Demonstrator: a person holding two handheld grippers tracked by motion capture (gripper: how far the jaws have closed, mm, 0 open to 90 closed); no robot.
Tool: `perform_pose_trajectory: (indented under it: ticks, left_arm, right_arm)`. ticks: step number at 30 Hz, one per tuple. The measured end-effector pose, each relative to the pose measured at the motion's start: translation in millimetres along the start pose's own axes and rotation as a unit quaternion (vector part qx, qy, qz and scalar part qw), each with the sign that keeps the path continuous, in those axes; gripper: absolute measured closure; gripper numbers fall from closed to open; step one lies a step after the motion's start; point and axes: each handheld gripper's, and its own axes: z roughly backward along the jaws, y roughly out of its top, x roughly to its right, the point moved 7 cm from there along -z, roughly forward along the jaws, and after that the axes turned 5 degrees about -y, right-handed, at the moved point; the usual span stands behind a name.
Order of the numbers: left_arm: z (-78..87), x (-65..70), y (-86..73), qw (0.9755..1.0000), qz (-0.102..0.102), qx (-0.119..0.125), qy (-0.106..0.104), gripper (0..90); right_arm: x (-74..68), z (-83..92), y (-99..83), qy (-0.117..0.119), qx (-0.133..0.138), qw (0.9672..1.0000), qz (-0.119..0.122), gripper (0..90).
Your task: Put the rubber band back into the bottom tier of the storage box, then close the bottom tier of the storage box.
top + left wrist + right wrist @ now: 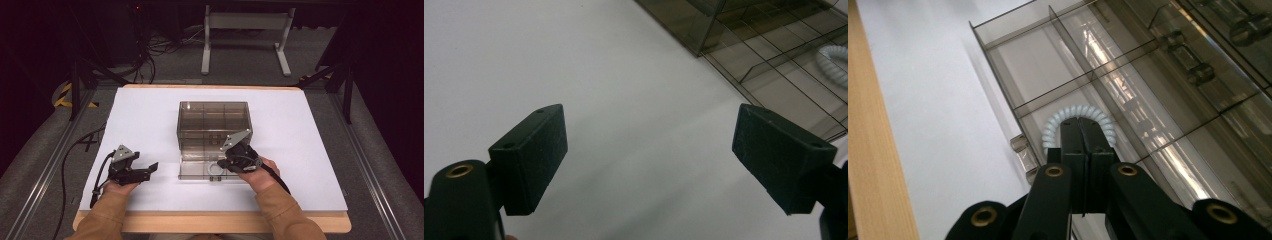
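— What have you got on the right side?

— My right gripper [226, 161] is over the pulled-out drawer [197, 170] of the smoky clear drawer box [214, 125]. In the right gripper view its jaws stand pressed flat together with no gap, and a white coiled hair tie [1076, 116] arcs around their tips. I can't tell whether a strand of the coil is pinched between them or the ring just lies behind – the pads hide that spot.

— And where exactly is the tie?

— In the drawer's front compartment, near the small clear knob [1019, 143] on the drawer's face. From above it shows as a pale ring [214, 165] just beside the right gripper.

— Left side?

— My left gripper [150, 170] rests low on the white tabletop [150, 115], well apart from the box, pointing toward the drawer. Its jaws are spread wide with nothing but bare table between them – in its own view the pads [531, 157] frame white surface, with the drawer's corner and a bit of the tie [834, 60] off at the upper right.
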Motion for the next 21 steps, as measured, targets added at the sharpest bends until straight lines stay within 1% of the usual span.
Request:
perform_pose_trajectory:
  ticks: [7,11,12,13,15,19,20,21]
  left_arm:
    - [0.1,0.2,-0.1,1.0,0.0,0.0,0.0,15.3]
    - [-0.1,0.1,-0.3,1.0,0.0,0.0,0.002,15.3]
    - [0.0,0.0,-0.5,1.0,0.0,-0.001,0.002,15.3]
    - [0.1,0.1,-0.6,1.0,0.0,-0.001,0.002,15.2]
    - [0.4,0.1,-0.9,1.0,-0.001,-0.003,0.001,15.3]
    - [0.3,0.0,-0.7,1.0,0.0,-0.001,0.001,15.2]
    - [0.3,0.0,-0.7,1.0,0.0,-0.001,0.001,15.3]
    - [0.2,0.0,-0.8,1.0,-0.001,-0.002,0.001,15.3]
  right_arm:
    - [-7.1,1.7,-1.2,0.022,-0.008,0.9995,0.019,90.0]
    - [-13.4,0.8,-2.4,0.04,-0.017,0.9982,0.04,90.0]
    - [-15.4,0.5,-2.8,0.043,-0.021,0.998,0.042,90.0]
    - [-16.3,0.0,-2.8,0.044,-0.022,0.9977,0.047,90.0]
    - [-18.0,-0.6,-2.8,0.045,-0.025,0.9975,0.048,90.0]
    - [-22.2,-2.0,-4.4,0.057,-0.037,0.9962,0.055,90.0]
    - [-22.2,-2.0,-4.4,0.057,-0.037,0.9962,0.055,90.0]
    - [-23.2,-2.9,-5.3,0.057,-0.042,0.9957,0.06,90.0]
